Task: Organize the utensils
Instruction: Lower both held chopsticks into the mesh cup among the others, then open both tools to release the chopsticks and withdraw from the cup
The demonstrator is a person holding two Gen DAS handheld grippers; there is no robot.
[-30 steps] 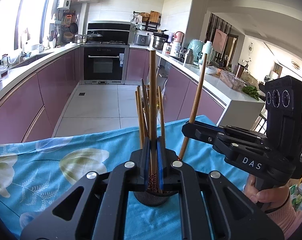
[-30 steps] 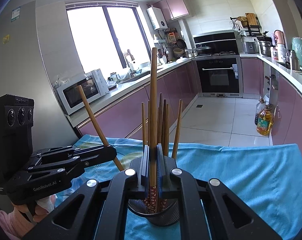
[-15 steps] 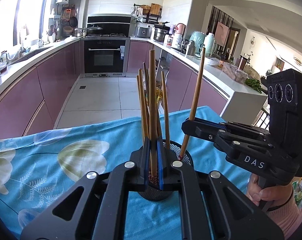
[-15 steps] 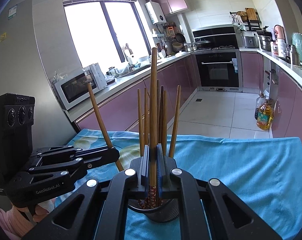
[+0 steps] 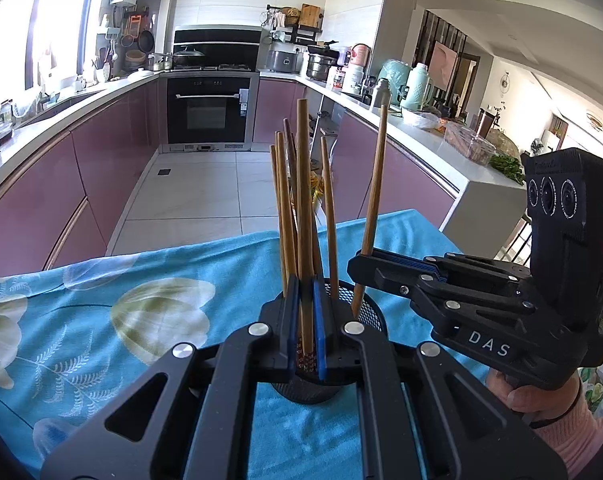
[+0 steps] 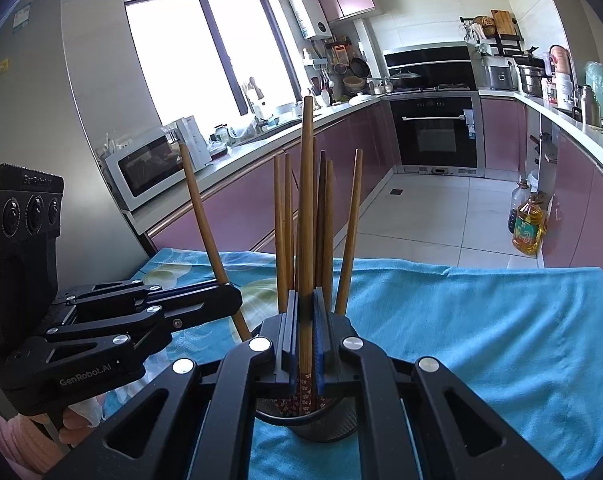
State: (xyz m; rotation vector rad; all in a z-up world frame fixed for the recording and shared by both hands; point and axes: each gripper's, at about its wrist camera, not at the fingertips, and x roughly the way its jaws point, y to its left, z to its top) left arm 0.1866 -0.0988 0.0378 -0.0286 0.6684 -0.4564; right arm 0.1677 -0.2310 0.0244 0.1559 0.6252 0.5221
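A black mesh holder [image 5: 367, 312] [image 6: 325, 420] stands on the blue cloth and holds several upright wooden chopsticks [image 5: 330, 208] [image 6: 280, 220]. My left gripper [image 5: 305, 320] is shut on one chopstick [image 5: 302, 200], upright, its lower end in the holder. It also shows in the right wrist view [image 6: 221, 296]. My right gripper [image 6: 306, 332] is shut on another chopstick [image 6: 306, 200], its patterned lower end inside the holder. In the left wrist view the right gripper [image 5: 361, 266] holds that chopstick [image 5: 375, 184] tilted over the holder's right rim.
The table wears a blue flowered cloth [image 5: 101, 320] [image 6: 481, 320]. Behind it lie the kitchen floor, purple cabinets, an oven [image 5: 209, 112] and a microwave [image 6: 149, 168]. An oil bottle [image 6: 528, 228] stands on the floor. The table's far edge is close behind the holder.
Both grippers have lowered a little with their chopsticks toward the holder; the holder shows more fully in both views. Both stay shut.
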